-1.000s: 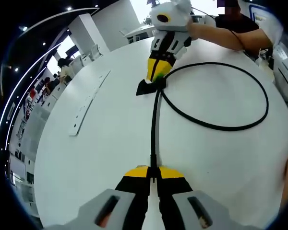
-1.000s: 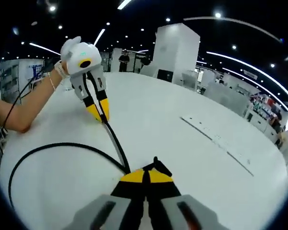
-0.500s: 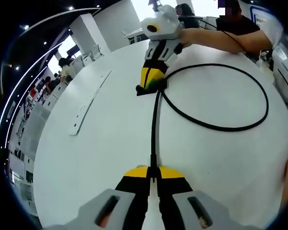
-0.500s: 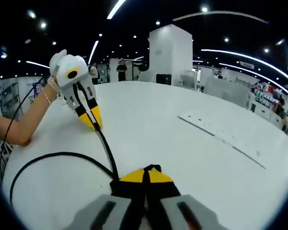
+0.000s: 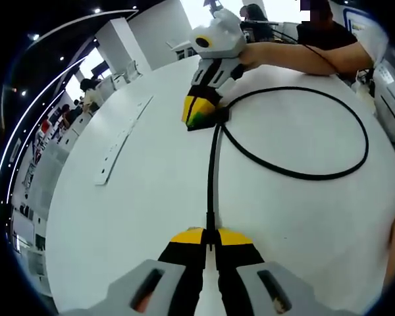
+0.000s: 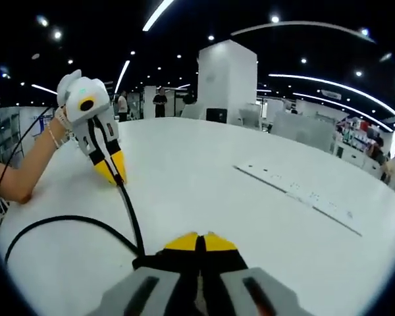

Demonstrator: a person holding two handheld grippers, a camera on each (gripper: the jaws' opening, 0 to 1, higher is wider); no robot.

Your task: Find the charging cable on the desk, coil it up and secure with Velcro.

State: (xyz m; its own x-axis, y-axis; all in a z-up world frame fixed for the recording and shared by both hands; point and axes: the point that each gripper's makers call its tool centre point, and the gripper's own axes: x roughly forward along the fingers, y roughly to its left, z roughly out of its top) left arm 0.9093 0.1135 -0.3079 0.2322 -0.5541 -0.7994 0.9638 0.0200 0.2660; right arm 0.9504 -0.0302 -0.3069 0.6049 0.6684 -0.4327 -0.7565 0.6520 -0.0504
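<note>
A black charging cable [image 5: 212,161] lies on the white round desk [image 5: 151,217]; it runs straight away from me, then bends into one wide loop [image 5: 365,141] on the right. My left gripper [image 5: 210,234] is shut on the near stretch of the cable. At the far end of the straight run, my right gripper [image 5: 199,118] is shut on the cable where a flat black Velcro tab [image 5: 218,117] sticks out. In the right gripper view, the right gripper [image 6: 199,238] pinches the cable [image 6: 129,214], and the left gripper [image 6: 112,176] holds it farther off.
A long white strip [image 5: 122,141] lies flat on the desk's left part; it also appears as the strip [image 6: 296,194]. A person's forearm [image 5: 303,56] rests along the desk's far edge. Shelves and people stand beyond the desk.
The right gripper has shifted a little left and rolled over the Velcro end, and its view has dropped lower toward the desk. The left gripper and the loop have stayed put.
</note>
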